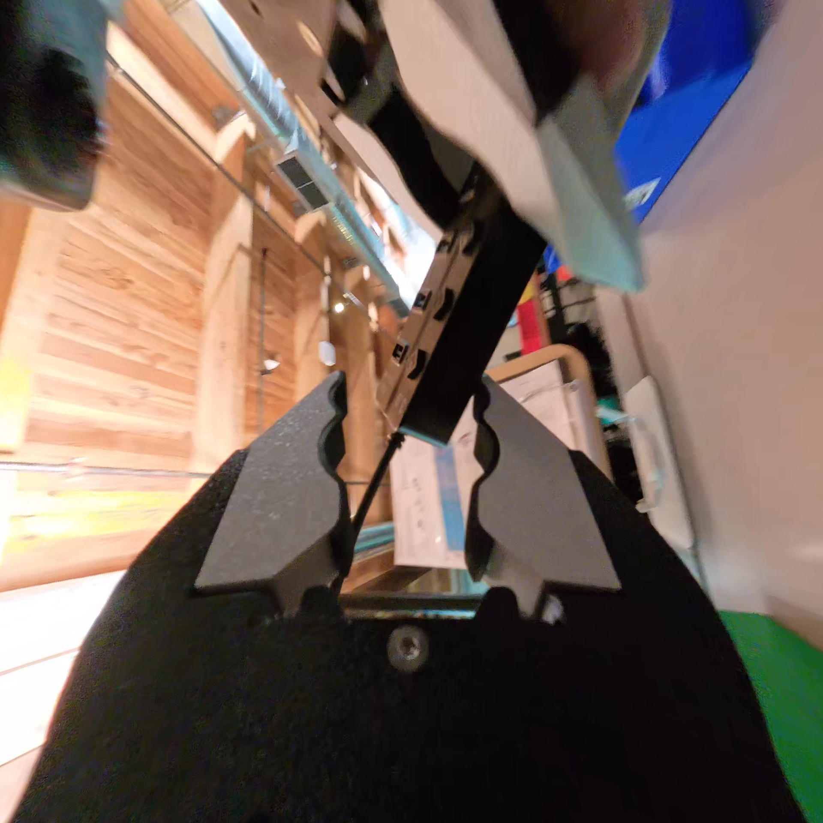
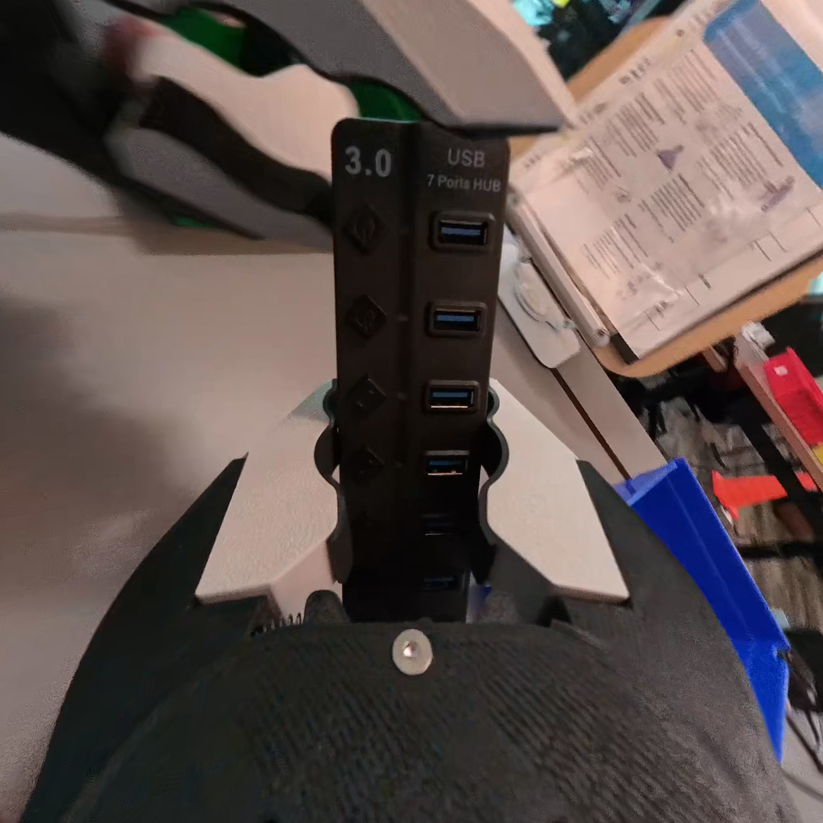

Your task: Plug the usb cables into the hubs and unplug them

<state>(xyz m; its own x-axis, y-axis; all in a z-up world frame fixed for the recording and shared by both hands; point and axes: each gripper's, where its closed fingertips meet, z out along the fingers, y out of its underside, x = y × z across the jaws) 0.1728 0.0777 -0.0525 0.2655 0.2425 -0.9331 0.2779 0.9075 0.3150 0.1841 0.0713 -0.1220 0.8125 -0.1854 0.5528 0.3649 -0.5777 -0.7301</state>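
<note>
Right hand-held gripper: clamped on black USB hub, fingers pressed against both long edges of the lower half. Hub upright in right wrist view, upper half projecting past fingertips; column of blue-tongued ports down right side, column of diamond-shaped buttons down left, white lettering at the top end. All visible ports empty.

Left hand-held gripper: jaws spread to a medium gap, gripping nothing. End of hub sits just at the fingertips, leaning toward the right finger; contact with that finger cannot be judged. Thin black cable leaves hub's near corner and runs down between the jaws, close to the left finger.

Far end of hub in left wrist view: held by right hand-held gripper, light-grey fingers, blurred. In right wrist view, left hand-held gripper looms beyond hub's top end, likewise blurred.

Surroundings, right wrist view: pale tabletop behind hub; blue plastic bin at right; clipboard with printed sheets upper right; red bin on shelving beyond. Left wrist view: wooden plank ceiling, metal duct, green surface lower right.
</note>
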